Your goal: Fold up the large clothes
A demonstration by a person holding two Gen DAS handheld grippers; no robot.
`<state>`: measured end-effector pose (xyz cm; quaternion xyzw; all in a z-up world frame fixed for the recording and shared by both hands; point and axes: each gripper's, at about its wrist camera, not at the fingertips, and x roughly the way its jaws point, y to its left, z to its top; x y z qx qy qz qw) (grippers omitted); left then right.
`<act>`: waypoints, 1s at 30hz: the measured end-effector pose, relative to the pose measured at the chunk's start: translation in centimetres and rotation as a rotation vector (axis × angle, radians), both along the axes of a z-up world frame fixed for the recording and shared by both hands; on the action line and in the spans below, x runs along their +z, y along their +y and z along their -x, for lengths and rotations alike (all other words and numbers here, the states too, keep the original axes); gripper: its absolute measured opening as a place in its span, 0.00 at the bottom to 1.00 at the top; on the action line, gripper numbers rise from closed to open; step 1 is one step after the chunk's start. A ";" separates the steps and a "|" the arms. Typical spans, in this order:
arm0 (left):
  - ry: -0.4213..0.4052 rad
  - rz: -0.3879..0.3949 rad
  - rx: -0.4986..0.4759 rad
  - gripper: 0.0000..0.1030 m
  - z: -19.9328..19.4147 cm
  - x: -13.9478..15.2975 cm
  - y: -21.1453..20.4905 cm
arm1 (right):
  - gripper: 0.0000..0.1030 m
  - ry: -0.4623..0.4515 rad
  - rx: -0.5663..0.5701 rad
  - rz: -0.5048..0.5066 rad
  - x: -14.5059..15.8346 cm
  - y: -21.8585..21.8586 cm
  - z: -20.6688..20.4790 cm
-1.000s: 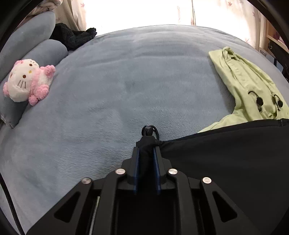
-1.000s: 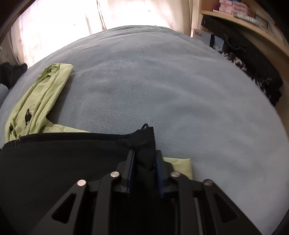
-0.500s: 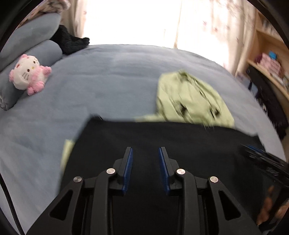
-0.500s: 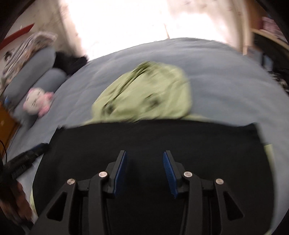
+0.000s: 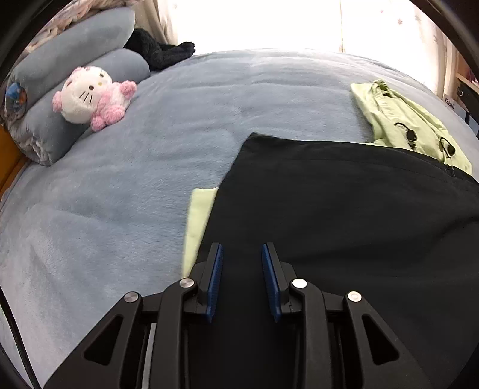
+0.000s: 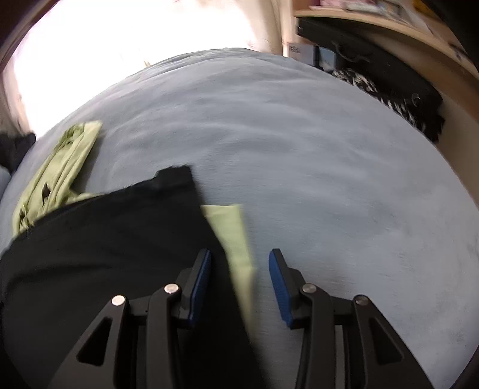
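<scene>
On the bed, far left: a pink-and-white plush toy leans on the grey pillows, with a dark bundle behind them; all of it lies well apart from your work.

Bed cover: the grey-blue blanket carries everything and lies smooth around the clothes.

Your left tool: its jaws have just been opening and now stand partly apart, the blue pads bare, with nothing clamped. It hangs over the left part of the black garment, near that garment's left edge.

Black garment: it lies spread flat on the bed, its far left corner pointing up the blanket. I judge this panel has been laid over and released, so one fold looks done.

Green garment: it sits partly under the black one. Its bunched end with dark toggles shows beyond the far edge, and a pale strip peeks out at the left side.

Your right tool: its jaws have also just been opening and stand wider than the left tool's, empty. It hovers over the right edge of the black garment, where another green strip shows beside it. This view is blurred, so finer detail is uncertain.

Far right: wooden shelves and dark items stand beside the bed.

Left to do: as I read it, you have further folds to make before the black piece is compact, and the green one is not neatly folded.
</scene>
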<state>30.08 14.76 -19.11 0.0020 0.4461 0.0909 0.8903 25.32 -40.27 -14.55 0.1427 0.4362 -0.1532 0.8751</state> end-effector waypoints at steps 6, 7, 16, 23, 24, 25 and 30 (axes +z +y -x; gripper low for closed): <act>0.030 0.065 0.015 0.26 1.8 1.9 -0.1 | 0.40 -0.046 0.007 -0.065 3.3 2.3 2.5; 0.024 0.081 0.014 0.26 2.5 2.5 -0.1 | 0.40 -0.057 0.022 -0.076 3.7 2.8 2.6; -0.026 0.197 -0.103 0.26 11.0 5.7 -7.0 | 0.47 -0.079 0.395 -0.214 5.3 19.7 8.4; 0.019 0.073 -0.144 0.26 13.9 1.8 -11.0 | 0.47 0.014 0.482 -0.159 1.3 23.4 10.4; 0.025 0.065 -0.135 0.28 14.1 1.4 -10.5 | 0.47 0.017 0.477 -0.145 1.3 22.7 10.7; 0.028 0.071 -0.129 0.29 14.0 1.3 -9.8 | 0.47 0.023 0.463 -0.118 1.3 21.7 11.0; 0.048 0.062 -0.039 0.29 14.4 1.3 -5.9 | 0.47 0.086 0.302 0.069 1.0 15.2 12.4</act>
